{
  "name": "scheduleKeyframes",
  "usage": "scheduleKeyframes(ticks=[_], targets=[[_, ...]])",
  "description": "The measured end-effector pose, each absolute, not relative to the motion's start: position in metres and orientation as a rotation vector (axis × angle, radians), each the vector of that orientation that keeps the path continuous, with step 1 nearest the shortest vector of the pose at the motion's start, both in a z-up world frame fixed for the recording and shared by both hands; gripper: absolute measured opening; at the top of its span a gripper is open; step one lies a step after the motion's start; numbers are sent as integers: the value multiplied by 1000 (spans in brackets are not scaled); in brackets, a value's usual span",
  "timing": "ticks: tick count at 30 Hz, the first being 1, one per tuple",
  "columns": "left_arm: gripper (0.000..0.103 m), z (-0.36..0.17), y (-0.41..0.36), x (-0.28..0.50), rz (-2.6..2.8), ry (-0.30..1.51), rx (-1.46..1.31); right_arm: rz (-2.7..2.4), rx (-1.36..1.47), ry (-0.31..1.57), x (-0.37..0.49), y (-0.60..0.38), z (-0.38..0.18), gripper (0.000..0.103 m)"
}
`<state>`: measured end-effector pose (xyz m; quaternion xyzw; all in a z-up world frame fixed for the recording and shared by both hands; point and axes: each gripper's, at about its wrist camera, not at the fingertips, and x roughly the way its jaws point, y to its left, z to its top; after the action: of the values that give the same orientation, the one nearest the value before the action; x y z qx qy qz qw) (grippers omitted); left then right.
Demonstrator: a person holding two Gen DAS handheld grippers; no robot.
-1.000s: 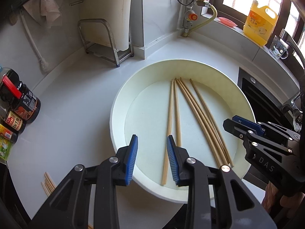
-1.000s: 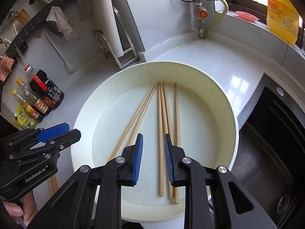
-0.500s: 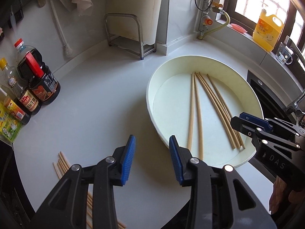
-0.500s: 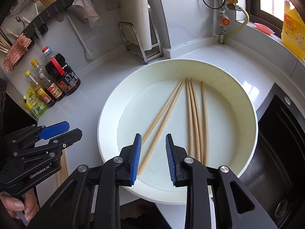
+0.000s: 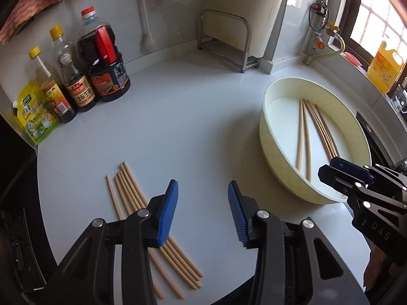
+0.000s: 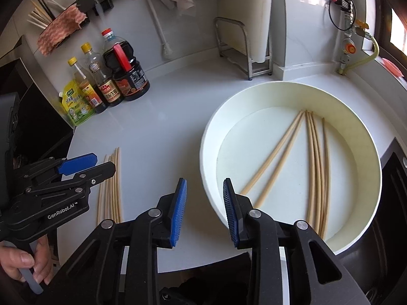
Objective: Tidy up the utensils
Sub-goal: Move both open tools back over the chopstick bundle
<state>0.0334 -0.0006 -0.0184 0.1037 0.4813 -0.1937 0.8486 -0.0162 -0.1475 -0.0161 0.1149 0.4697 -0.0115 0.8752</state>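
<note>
Several wooden chopsticks (image 6: 315, 162) lie inside a round cream basin (image 6: 356, 117) on the white counter; the left wrist view shows the same chopsticks (image 5: 305, 137) and basin (image 5: 279, 157) at its right. A second bundle of chopsticks (image 5: 132, 193) lies flat on the counter at lower left, also visible in the right wrist view (image 6: 112, 185). My left gripper (image 5: 203, 190) hovers over bare counter just right of that bundle, jaws opening, nothing between them. My right gripper (image 6: 204, 186) hangs over the basin's near-left rim, jaws opening and empty.
Sauce bottles (image 5: 101, 61) and a yellow-green pouch (image 5: 33, 111) stand at the back left. A metal rack (image 5: 226, 40) sits against the wall. A dark sink (image 6: 391, 203) lies right of the basin. A yellow jug (image 5: 384, 66) rests on the window sill.
Both grippers swung left, away from over the basin toward the counter. The loose chopstick bundle and the bottles came into fuller view. Both pairs of jaws spread wider.
</note>
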Motion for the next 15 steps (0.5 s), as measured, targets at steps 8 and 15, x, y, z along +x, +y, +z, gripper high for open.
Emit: scheduleKeyframes(ticks=[8, 15], targets=[[45, -32, 51, 22, -292, 1051, 152, 85, 185, 1023, -4, -102, -27, 30], [48, -40, 94, 14, -190, 1068, 91, 173, 148, 1058, 6, -67, -39, 32]])
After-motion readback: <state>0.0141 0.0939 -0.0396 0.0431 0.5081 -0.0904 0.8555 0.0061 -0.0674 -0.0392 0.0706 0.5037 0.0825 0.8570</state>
